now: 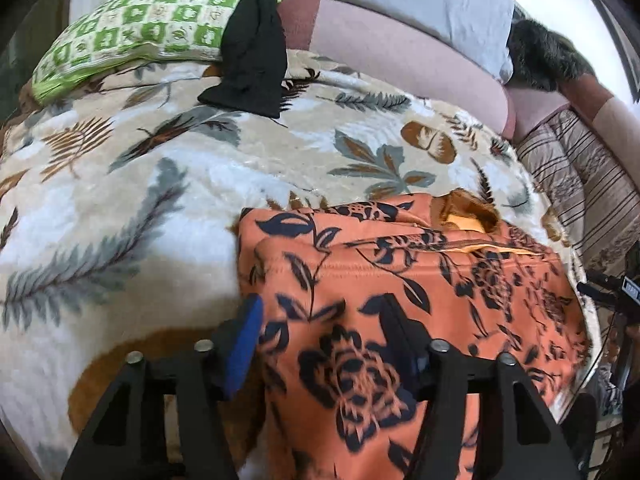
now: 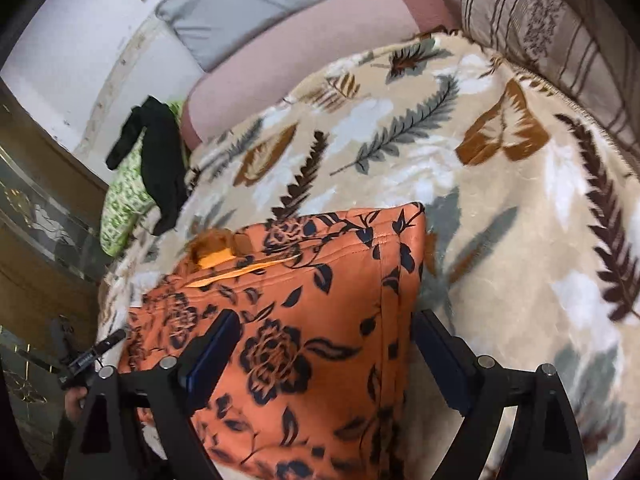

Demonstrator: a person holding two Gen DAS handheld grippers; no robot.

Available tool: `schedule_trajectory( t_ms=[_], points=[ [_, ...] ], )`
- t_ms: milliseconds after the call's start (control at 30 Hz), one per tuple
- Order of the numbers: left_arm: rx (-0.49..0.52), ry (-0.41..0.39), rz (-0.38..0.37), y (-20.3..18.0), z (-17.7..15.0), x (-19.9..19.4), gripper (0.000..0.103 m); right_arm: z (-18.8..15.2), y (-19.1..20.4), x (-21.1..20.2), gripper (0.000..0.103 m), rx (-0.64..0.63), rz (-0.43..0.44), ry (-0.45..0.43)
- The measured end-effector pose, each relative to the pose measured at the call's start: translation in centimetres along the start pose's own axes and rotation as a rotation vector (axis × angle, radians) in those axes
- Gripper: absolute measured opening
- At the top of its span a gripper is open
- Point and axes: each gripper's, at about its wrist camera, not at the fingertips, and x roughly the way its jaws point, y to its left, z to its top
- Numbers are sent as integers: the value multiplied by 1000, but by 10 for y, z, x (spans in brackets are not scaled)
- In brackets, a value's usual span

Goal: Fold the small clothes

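Leaf-print blanket [image 1: 200, 168], pink sofa back [image 1: 400, 52], white wall [image 2: 60, 36].

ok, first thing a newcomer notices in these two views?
The orange flowered garment, lying partly folded on the leaf-print blanket, fills the foreground of both views. Each open hand-held gripper straddles one of its side edges: left, right. Further back, a black cloth drapes over a green checked pillow.

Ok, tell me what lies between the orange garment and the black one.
Only bare leaf-print blanket separates the orange garment from the black garment, clearest in the left wrist view.
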Motion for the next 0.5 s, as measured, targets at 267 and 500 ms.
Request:
schedule_trajectory(
  t_ms=[267,500],
  points=[
    [-8,22,-3,3,11,22,55,13,9,27,90,-117,-65,13],
    [26,37,21,1,14,26,5,20,15,63,23,-177,-156,89]
  ],
)
